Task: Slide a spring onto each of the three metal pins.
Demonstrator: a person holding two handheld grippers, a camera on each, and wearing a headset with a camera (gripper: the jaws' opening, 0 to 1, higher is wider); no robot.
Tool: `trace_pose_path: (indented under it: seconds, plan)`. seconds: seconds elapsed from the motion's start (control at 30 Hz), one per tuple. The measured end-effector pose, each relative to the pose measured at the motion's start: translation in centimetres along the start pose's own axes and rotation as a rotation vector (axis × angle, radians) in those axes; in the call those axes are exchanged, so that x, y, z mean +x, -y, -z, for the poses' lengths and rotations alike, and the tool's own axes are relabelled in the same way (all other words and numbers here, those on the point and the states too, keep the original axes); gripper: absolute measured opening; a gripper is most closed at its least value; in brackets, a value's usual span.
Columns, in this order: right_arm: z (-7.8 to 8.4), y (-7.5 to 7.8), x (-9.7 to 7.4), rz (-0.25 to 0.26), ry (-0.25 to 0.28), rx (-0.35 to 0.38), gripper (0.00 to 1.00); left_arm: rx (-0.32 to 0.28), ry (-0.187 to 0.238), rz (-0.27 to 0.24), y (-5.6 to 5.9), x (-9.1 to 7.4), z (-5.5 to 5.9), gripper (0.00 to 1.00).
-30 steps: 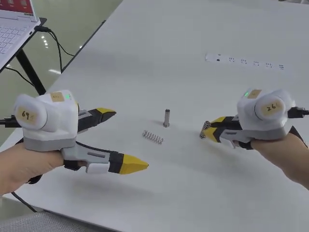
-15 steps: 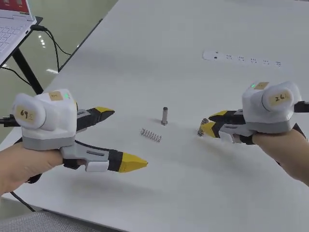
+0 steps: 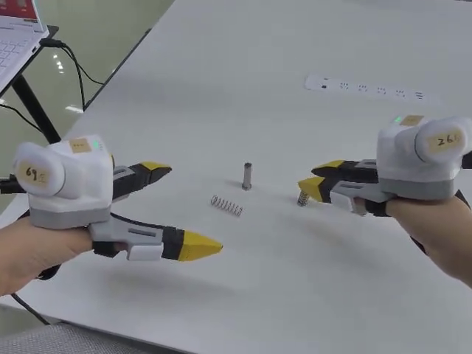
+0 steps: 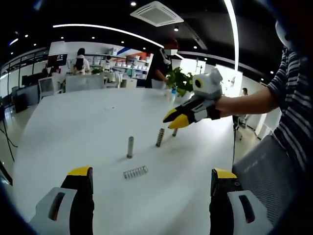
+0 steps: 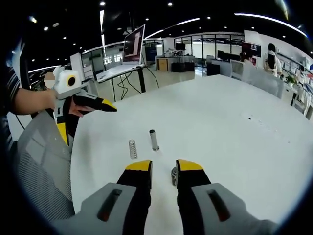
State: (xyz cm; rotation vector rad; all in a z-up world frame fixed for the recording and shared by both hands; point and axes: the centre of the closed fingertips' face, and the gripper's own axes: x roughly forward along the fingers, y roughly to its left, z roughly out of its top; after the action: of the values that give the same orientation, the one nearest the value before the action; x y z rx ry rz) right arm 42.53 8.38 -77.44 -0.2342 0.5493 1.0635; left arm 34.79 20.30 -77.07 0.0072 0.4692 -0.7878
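Left tongs [image 3: 181, 208]: I'm holding them wide apart and empty, near the loose spring [image 3: 226, 206] lying on the bench [image 3: 221, 88].
Right tongs [image 3: 308, 179]: narrowly parted, gripping nothing, just beside the sprung pin [image 3: 302, 199].
Bare pin [image 3: 247, 175]: standing upright beside that spring.
Next, I reckon: pinching the spring near one end, lining its bore up over the pin.

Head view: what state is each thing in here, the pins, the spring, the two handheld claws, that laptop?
Bare pin: upright, no spring on it.
Loose spring: lying flat on the table, on no pin.
Sprung pin: upright, spring already on.
Left gripper: jaws wide open, holding nothing.
Right gripper: jaws narrowly open, tips by the sprung pin.
Laptop: lid open.
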Motion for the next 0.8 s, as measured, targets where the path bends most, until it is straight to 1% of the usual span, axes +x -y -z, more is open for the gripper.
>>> trace_pose_path:
  seconds: [0.1, 0.23, 0.33, 0.43, 0.53, 0.67, 0.73, 0.8]
  plan:
    - [-0.1, -0.5, 0.1, -0.010, -0.004, -0.016, 0.17, -0.001, 0.001, 0.001, 0.0, 0.0, 0.0, 0.98]
    - [-0.3, -1.2, 0.4, -0.036, -0.016, -0.026, 0.16, -0.001, -0.005, 0.000, 0.0, -0.1, 0.2, 0.98]
    - [-0.3, -1.7, 0.7, -0.057, -0.034, -0.035, 0.16, -0.003, -0.005, 0.000, -0.1, -0.2, 0.3, 0.98]
    - [-0.2, -1.8, 1.2, -0.072, -0.065, -0.058, 0.16, -0.006, -0.006, 0.002, -0.1, -0.2, 0.3, 0.98]
    - [-0.4, -2.2, 1.6, -0.093, -0.091, -0.073, 0.16, -0.005, -0.008, 0.001, -0.2, -0.3, 0.4, 0.98]
    - [-0.5, -2.7, 2.3, -0.120, -0.147, -0.107, 0.14, -0.007, -0.010, 0.000, -0.4, -0.3, 0.5, 0.98]
    - [-0.2, -3.0, 2.7, -0.135, -0.192, -0.116, 0.15, -0.008, -0.011, 0.000, -0.4, -0.3, 0.6, 0.98]
    - [-0.2, -3.4, 3.3, -0.153, -0.204, -0.126, 0.15, -0.009, -0.013, 0.000, -0.4, -0.3, 0.6, 0.98]
